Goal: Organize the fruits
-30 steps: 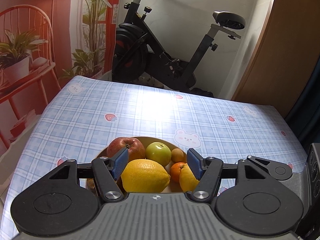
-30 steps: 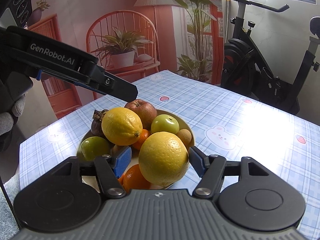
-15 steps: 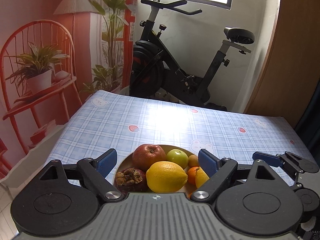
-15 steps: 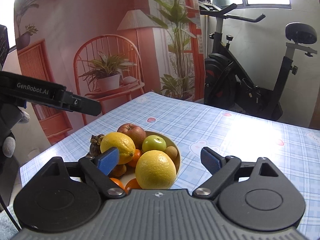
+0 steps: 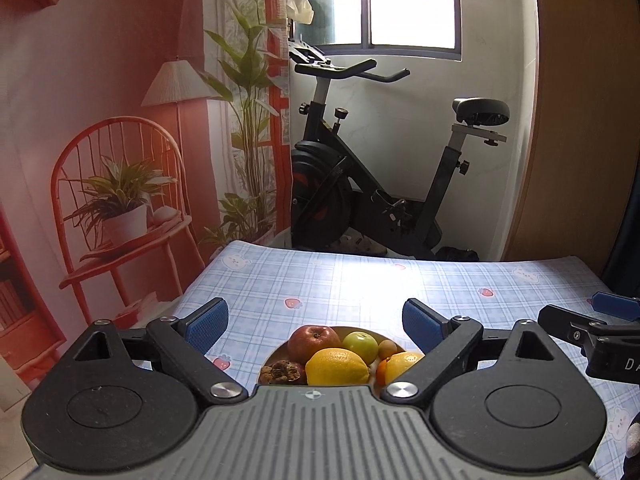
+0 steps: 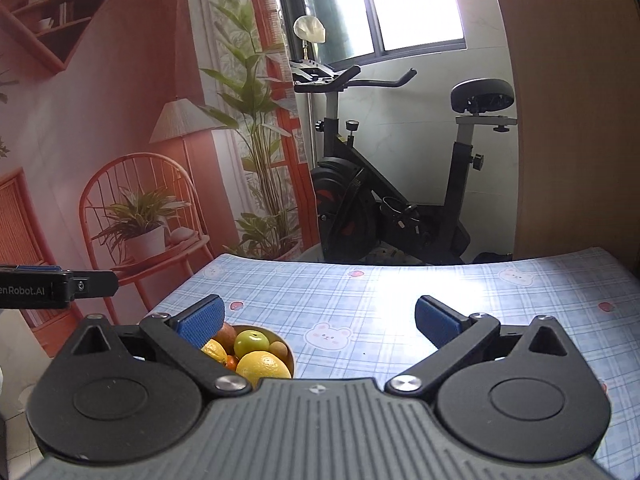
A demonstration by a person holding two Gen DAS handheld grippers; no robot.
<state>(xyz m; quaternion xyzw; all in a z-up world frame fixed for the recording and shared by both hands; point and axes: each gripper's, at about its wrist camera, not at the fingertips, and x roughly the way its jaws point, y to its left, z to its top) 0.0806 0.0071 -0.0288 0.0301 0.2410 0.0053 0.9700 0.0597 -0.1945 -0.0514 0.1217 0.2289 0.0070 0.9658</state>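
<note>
The fruit bowl [image 5: 280, 356] sits near the table's [image 5: 360, 280] near-left edge, heaped with a red apple [image 5: 314, 340], a green apple [image 5: 361, 342] and lemons [image 5: 336, 366]. Both the left gripper [image 5: 316, 318] and the right gripper [image 6: 318, 318] hover above, jaws opening wide, nothing between them.

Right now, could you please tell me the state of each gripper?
Left gripper: tongs opening, nothing between them, above the fruit bowl.
Right gripper: tongs opening, holding nothing.
</note>
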